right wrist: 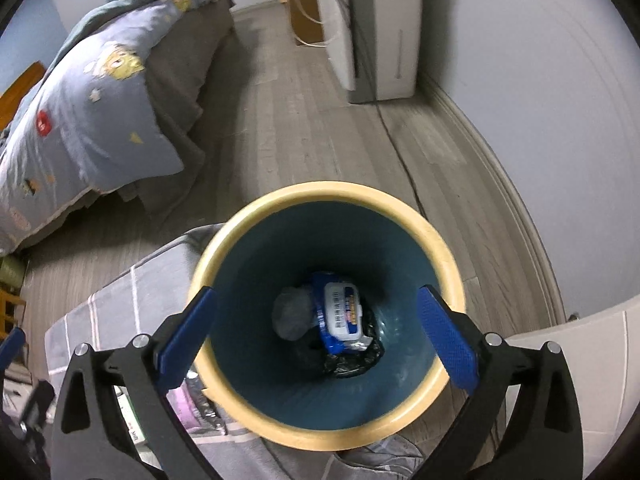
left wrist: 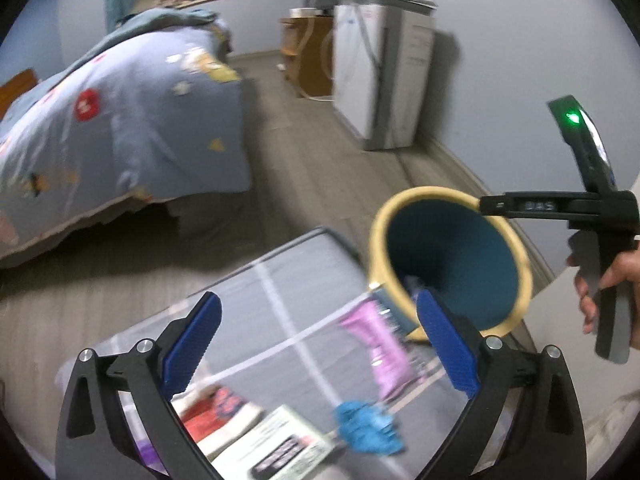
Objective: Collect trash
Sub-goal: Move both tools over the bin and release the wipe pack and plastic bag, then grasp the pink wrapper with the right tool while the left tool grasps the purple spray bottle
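Two grippers: both of yours stand spread wide, with nothing pinched in either.
Bed (left wrist: 120, 120): far left in both views, under a blue patterned quilt, well apart from your work.
Grey checked surface (left wrist: 280, 292): it lies below your left gripper (left wrist: 320, 344) and carries the loose litter.
Litter on it: a red-and-white packet (left wrist: 216, 408), a printed white packet (left wrist: 280, 444), a crumpled blue piece (left wrist: 366, 426) and a pink wrapper (left wrist: 380, 348), the pink one nearest the bin.
Bin (right wrist: 326, 312): teal inside with a pale yellow rim, just beside the checked surface's right edge.
White appliance (left wrist: 384, 76): it stands against the wall behind the bin, clear of your reach.
Left gripper pose: tilted down over the litter, its right finger overlapping the bin's rim in view.
Right gripper (right wrist: 320, 336) pose: pointed steeply down, straight over the bin's mouth.
Your right hand (left wrist: 612, 284): only the left wrist view shows it, wrapped round the black handle at far right.
Bin contents: only the right wrist view shows them, a blue-and-white pack (right wrist: 344, 312), a grey wad (right wrist: 292, 312) and black film (right wrist: 352, 360) at the bottom.
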Action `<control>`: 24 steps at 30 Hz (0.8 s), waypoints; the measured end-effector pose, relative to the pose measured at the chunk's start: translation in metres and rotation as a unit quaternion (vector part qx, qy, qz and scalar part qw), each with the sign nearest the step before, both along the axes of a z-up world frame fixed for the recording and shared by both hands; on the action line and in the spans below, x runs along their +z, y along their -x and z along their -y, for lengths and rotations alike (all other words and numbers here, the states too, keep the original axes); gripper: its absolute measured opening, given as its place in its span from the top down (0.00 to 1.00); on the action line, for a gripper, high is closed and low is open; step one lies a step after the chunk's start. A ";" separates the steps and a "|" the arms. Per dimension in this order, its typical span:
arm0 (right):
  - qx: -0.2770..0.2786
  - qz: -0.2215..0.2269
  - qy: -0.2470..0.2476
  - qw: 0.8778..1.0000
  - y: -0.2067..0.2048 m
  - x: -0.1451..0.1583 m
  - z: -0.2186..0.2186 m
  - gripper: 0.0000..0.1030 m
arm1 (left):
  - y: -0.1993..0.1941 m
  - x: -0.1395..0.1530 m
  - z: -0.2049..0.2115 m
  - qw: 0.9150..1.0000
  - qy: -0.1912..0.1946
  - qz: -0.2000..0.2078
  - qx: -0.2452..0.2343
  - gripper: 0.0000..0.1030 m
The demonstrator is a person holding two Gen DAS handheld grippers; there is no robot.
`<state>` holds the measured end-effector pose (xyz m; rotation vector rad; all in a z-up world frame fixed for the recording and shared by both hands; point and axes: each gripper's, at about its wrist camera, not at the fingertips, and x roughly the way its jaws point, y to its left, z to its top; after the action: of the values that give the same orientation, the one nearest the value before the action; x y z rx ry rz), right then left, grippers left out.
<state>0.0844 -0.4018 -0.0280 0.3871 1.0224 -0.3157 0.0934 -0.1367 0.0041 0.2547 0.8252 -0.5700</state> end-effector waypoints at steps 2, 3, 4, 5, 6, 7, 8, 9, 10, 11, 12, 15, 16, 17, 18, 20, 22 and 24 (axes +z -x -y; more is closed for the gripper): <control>0.014 0.002 0.000 1.000 -0.002 0.004 -0.009 0.06 | -0.001 0.003 -0.021 1.000 0.000 0.000 0.021 0.06; 0.019 0.002 0.001 1.000 -0.002 0.005 -0.014 0.06 | -0.002 0.005 -0.033 0.999 0.000 0.001 0.032 0.06; 0.026 0.002 0.004 1.000 -0.003 0.007 -0.020 0.06 | -0.001 0.007 -0.041 0.999 0.000 0.002 0.039 0.06; 0.035 0.002 0.007 0.999 -0.004 0.010 -0.027 0.06 | -0.001 0.009 -0.050 0.999 -0.001 0.003 0.047 0.06; 0.040 0.002 0.009 0.999 -0.004 0.012 -0.032 0.06 | 0.000 0.011 -0.058 0.999 -0.002 0.004 0.054 0.06; 0.045 0.002 0.011 0.999 -0.004 0.013 -0.037 0.06 | 0.002 0.013 -0.070 0.998 -0.002 0.006 0.065 0.06; 0.051 0.003 0.012 0.999 -0.005 0.015 -0.042 0.06 | 0.003 0.014 -0.077 0.997 -0.003 0.006 0.071 0.06; 0.060 0.003 0.014 0.998 -0.005 0.017 -0.049 0.06 | 0.004 0.016 -0.086 0.997 -0.004 0.007 0.078 0.06; 0.064 0.002 0.017 0.998 -0.005 0.018 -0.054 0.06 | 0.006 0.018 -0.092 0.997 -0.006 0.009 0.083 0.06; 0.069 0.001 0.019 0.997 -0.006 0.019 -0.059 0.06 | 0.008 0.019 -0.099 0.996 -0.007 0.010 0.088 0.06; 0.076 -0.001 0.021 0.997 -0.006 0.020 -0.065 0.06 | 0.011 0.020 -0.107 0.996 -0.010 0.011 0.093 0.06; 0.092 -0.003 0.024 0.995 -0.006 0.023 -0.082 0.06 | 0.020 0.022 -0.126 0.994 -0.017 0.016 0.104 0.06; 0.094 -0.003 0.023 0.995 -0.006 0.024 -0.086 0.06 | 0.023 0.023 -0.132 0.994 -0.021 0.019 0.108 0.06; 0.095 -0.003 0.020 0.995 -0.006 0.026 -0.091 0.06 | 0.024 0.023 -0.136 0.993 -0.024 0.020 0.111 0.06; 0.098 0.000 0.013 0.995 -0.005 0.027 -0.098 0.06 | 0.027 0.023 -0.142 0.993 -0.026 0.020 0.115 0.06; 0.104 -0.001 0.003 0.995 -0.004 0.028 -0.109 0.06 | 0.034 0.023 -0.154 0.992 -0.026 0.018 0.124 0.06; 0.117 0.001 -0.006 0.993 0.000 0.029 -0.125 0.06 | 0.042 0.019 -0.166 0.990 -0.026 0.017 0.134 0.06; 0.134 -0.004 -0.004 0.991 0.003 0.027 -0.142 0.06 | 0.044 0.016 -0.173 0.989 -0.023 0.011 0.143 0.05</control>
<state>0.0810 -0.2598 -0.0013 0.2514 1.0690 -0.0722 0.0490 0.0359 0.0201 0.1803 0.8358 -0.2798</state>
